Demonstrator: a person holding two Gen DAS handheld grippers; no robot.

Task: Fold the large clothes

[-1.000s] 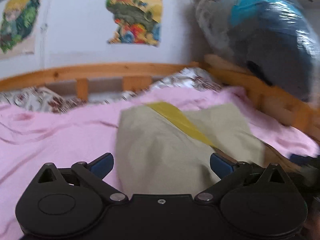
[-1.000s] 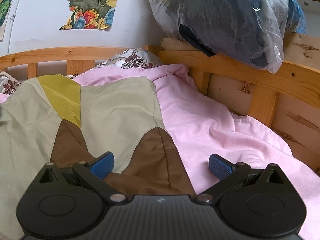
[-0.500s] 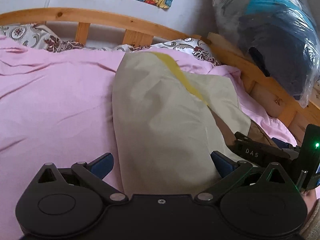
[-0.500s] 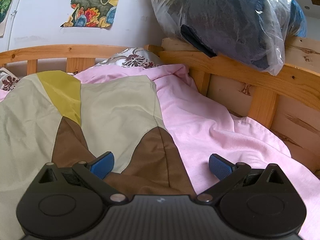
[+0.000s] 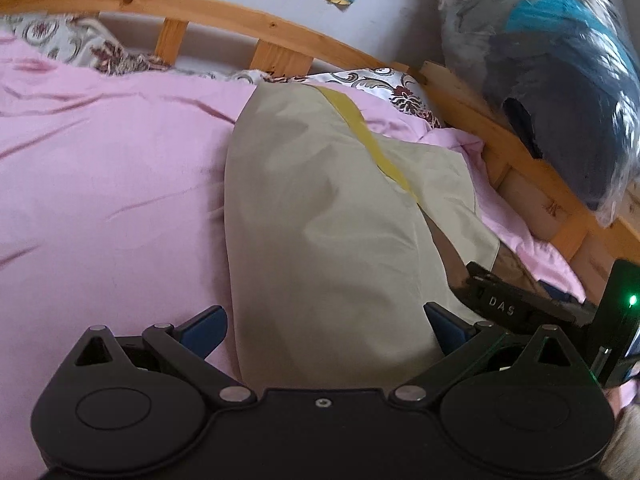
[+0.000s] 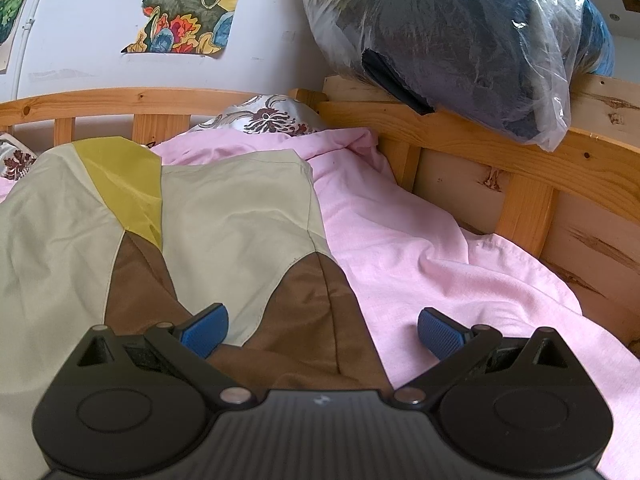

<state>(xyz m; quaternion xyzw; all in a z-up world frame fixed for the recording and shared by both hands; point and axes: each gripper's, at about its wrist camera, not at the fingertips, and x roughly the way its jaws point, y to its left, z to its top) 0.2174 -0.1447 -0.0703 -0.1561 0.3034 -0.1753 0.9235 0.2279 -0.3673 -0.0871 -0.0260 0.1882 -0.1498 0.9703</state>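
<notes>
Both the left gripper (image 5: 325,330) and right gripper (image 6: 323,330) gaped wide, holding nothing, over the beige, brown and yellow cloth garment (image 6: 224,216) on the pink sheet (image 6: 420,240); its 6 o'clock edge was hidden.

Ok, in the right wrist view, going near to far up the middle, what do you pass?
Right hand-held gripper, open → brown panel of the garment → beige panel → pink sheet → floral pillow → wooden bed rail → wall poster.

Garment (image 6: 224,216) on sheet (image 6: 420,248) — gripper (image 6: 322,330) agape

Beige-yellow-brown garment (image 6: 224,216), pink sheet (image 6: 420,248)
</notes>
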